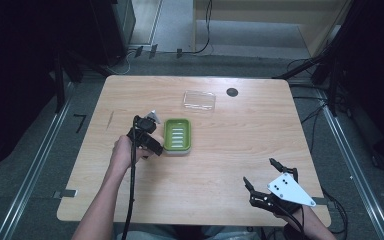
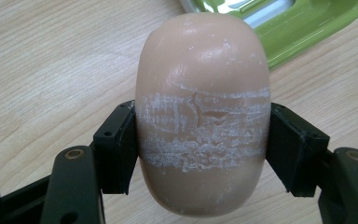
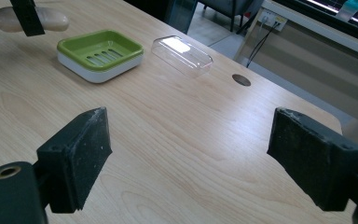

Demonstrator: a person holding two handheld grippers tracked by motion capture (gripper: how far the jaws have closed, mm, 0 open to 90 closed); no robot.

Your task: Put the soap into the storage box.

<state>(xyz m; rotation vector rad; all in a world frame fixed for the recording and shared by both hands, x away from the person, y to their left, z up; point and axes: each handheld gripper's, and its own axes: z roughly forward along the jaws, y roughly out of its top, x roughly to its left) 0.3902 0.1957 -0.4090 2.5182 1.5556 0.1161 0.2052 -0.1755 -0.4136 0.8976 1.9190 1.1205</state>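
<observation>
From above, the left gripper (image 1: 147,142) hides its load; its own view reveals a pinkish soap bar (image 2: 202,112) clamped between both jaws, near the green soap dish (image 2: 303,23). The right gripper (image 1: 262,175) stands spread, empty.

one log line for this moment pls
left gripper: shut on soap bar, beside green soap dish | right gripper: open, holds nothing | clear lid: on table, apart from dish
</observation>
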